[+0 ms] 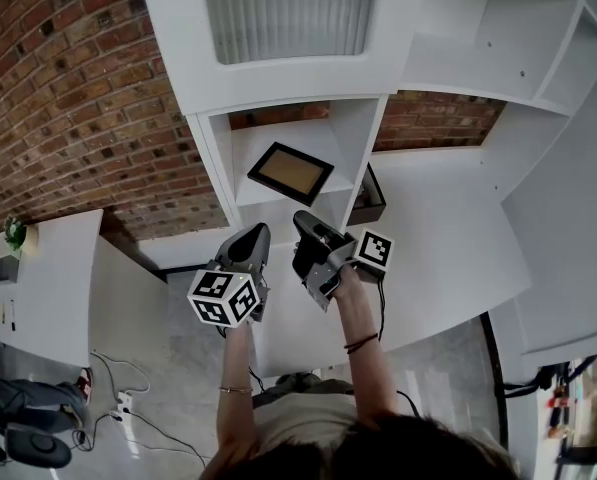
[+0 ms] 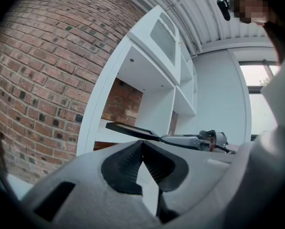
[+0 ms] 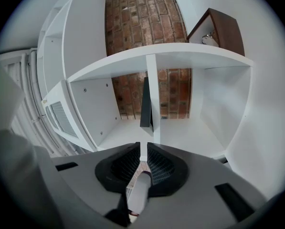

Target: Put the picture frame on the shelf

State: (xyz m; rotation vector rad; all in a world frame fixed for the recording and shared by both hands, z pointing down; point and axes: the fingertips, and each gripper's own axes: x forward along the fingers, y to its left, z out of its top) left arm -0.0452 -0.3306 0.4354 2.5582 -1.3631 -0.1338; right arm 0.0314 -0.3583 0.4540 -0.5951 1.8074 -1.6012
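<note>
Between the right gripper's (image 3: 141,149) fingers (image 3: 123,165) there's only a narrow slit of daylight with nothing in it. They stand slightly apart and empty. Over on the left gripper (image 2: 142,146), the fingers meet at the tips, closed on nothing. Just ahead of both, the picture frame (image 1: 290,172) lies flat on the shelf (image 1: 246,190), askew in its cubby and free of either tool. So the placing looks done, and the danger now is in the getaway. The frame's near corner sits close to the shelf's front lip, and the right gripper is near it. A careless pull-back could catch that corner and sweep the frame off. A swing to the right could also knock the brown box (image 1: 370,200) just past the divider. And lying flat and crooked, the frame may want straightening, which is a fresh chance to nudge it over the edge.
</note>
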